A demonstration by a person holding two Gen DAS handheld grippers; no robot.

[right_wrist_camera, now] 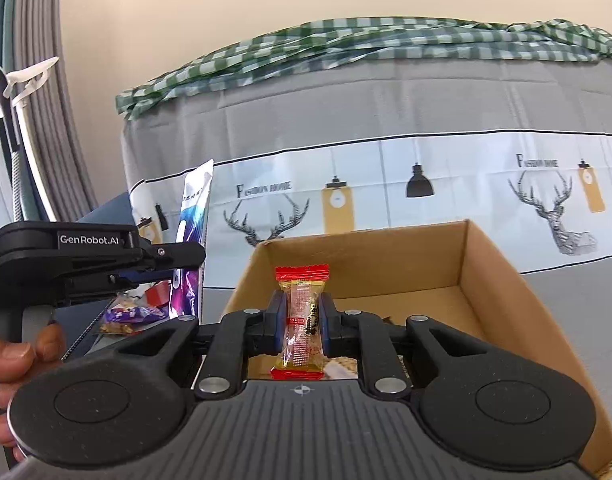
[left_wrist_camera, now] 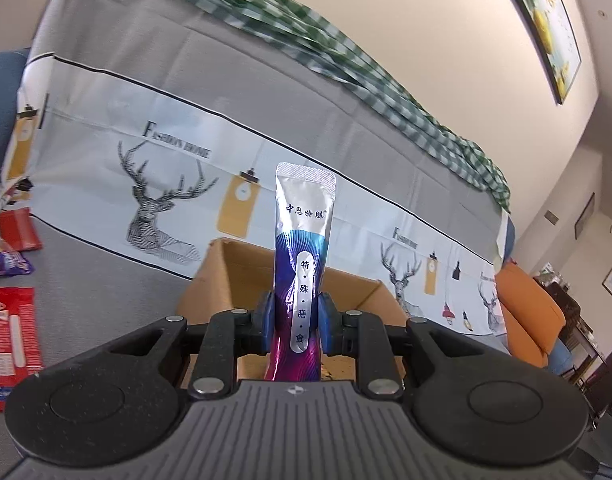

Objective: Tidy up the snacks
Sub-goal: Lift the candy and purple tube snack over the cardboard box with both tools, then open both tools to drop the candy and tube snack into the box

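1. Two hand-held grippers are each carrying one snack above a grey, cloth-covered surface point(left_wrist_camera: 105, 280).
2. Left gripper point(left_wrist_camera: 293, 316): its blue-padded fingers point(left_wrist_camera: 261, 312) are nearly closed and pressing on both sides of a long silver, blue and magenta stick sachet point(left_wrist_camera: 301, 248), which is standing upright, its sealed silver end rising well above the fingertips.
3. Right gripper point(right_wrist_camera: 301, 314): its fingers point(right_wrist_camera: 277, 312) are drawn almost together and pinching a small clear candy wrapper point(right_wrist_camera: 301, 312) with red crimped ends, held upright.
4. Cardboard box point(right_wrist_camera: 486, 280): it is standing open directly ahead of both grippers; in the right wrist view the candy is showing in front of the box's near left corner, and in the left wrist view the sachet is showing in front of the box's near side. Whether either snack is over the opening cannot be told.
5. Left gripper seen from the right wrist view point(right_wrist_camera: 185, 268): it is appearing side-on at the left, just beside the box, with the sachet point(right_wrist_camera: 191, 216) in its tips and a person's hand point(right_wrist_camera: 13, 356) gripping the handle.
6. Loose snacks: two red packets point(left_wrist_camera: 13, 328) point(left_wrist_camera: 17, 230) and a purple packet point(left_wrist_camera: 7, 264) are lying on the grey surface, well to the left of the box.
7. Background: a grey and white cover printed with deer heads and lamps point(left_wrist_camera: 165, 200) is rising behind the box, with a green checked cloth point(right_wrist_camera: 346, 44) lying along its top.
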